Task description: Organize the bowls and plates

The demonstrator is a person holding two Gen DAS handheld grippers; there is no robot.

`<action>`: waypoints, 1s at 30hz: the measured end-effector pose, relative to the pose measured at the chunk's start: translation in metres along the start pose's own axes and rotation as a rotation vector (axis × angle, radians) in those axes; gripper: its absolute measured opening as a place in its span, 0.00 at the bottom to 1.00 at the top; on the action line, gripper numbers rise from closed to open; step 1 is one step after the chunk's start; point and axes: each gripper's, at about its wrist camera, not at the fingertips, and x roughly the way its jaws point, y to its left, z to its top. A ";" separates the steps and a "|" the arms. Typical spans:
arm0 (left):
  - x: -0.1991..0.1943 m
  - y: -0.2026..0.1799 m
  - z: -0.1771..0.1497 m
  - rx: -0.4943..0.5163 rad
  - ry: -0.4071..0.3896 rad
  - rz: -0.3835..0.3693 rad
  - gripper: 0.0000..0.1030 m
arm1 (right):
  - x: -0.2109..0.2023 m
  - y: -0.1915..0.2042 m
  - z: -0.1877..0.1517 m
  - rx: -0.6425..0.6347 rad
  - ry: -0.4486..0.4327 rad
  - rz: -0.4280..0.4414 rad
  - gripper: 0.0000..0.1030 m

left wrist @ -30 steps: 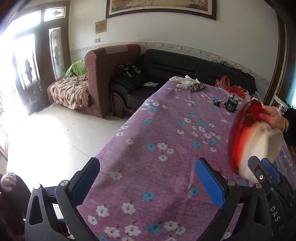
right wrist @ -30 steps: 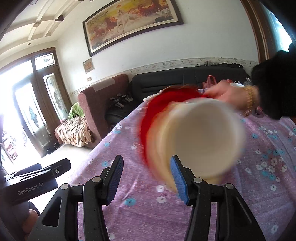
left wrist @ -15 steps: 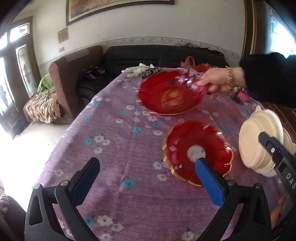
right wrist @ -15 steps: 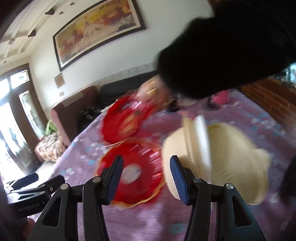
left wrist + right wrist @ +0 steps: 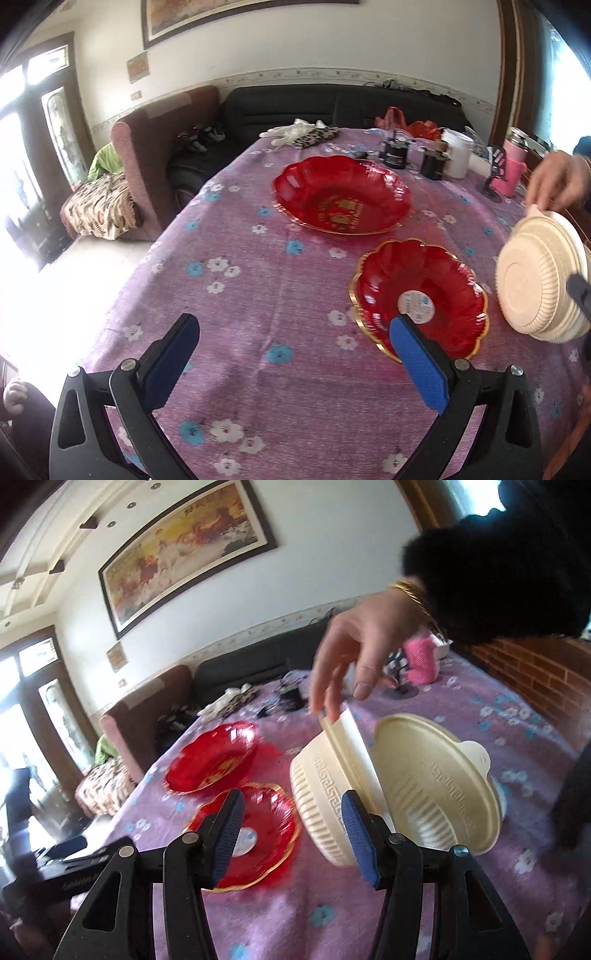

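Observation:
Two red plates lie on the purple flowered tablecloth point(image 5: 236, 302): a large one point(image 5: 341, 195) point(image 5: 210, 760) farther off and a smaller gold-rimmed one point(image 5: 419, 295) point(image 5: 258, 834) with a white sticker nearer. At the right, cream ribbed bowls point(image 5: 539, 280) point(image 5: 325, 794) stand tilted on edge, one point(image 5: 436, 775) facing the right wrist camera. A person's hand point(image 5: 354, 657) point(image 5: 557, 181) touches their upper rim. My left gripper point(image 5: 295, 354) is open over bare cloth, left of the small plate. My right gripper point(image 5: 293, 834) is open, just short of the bowls and the small plate.
At the table's far end stand black jars point(image 5: 395, 153), a white cup point(image 5: 458, 155), a pink bottle point(image 5: 511, 173) and gloves with a leopard pouch point(image 5: 303, 133). Beyond are a black sofa point(image 5: 332, 107) and a brown armchair point(image 5: 155, 147). A brick wall point(image 5: 535, 679) runs along the right.
The person's hand has set the large red plate down on the cloth and moved to the rim of the cream bowls. Both grippers stay open; both views have swung slightly.

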 end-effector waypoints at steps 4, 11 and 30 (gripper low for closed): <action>0.001 0.014 -0.006 -0.021 -0.006 0.016 1.00 | 0.012 0.006 -0.015 0.012 0.060 0.053 0.58; 0.004 0.025 -0.017 -0.073 -0.073 0.033 1.00 | 0.031 0.027 -0.051 -0.050 0.134 0.068 0.58; -0.008 0.023 -0.010 -0.035 -0.102 0.027 1.00 | 0.036 0.032 -0.054 -0.068 0.147 0.010 0.58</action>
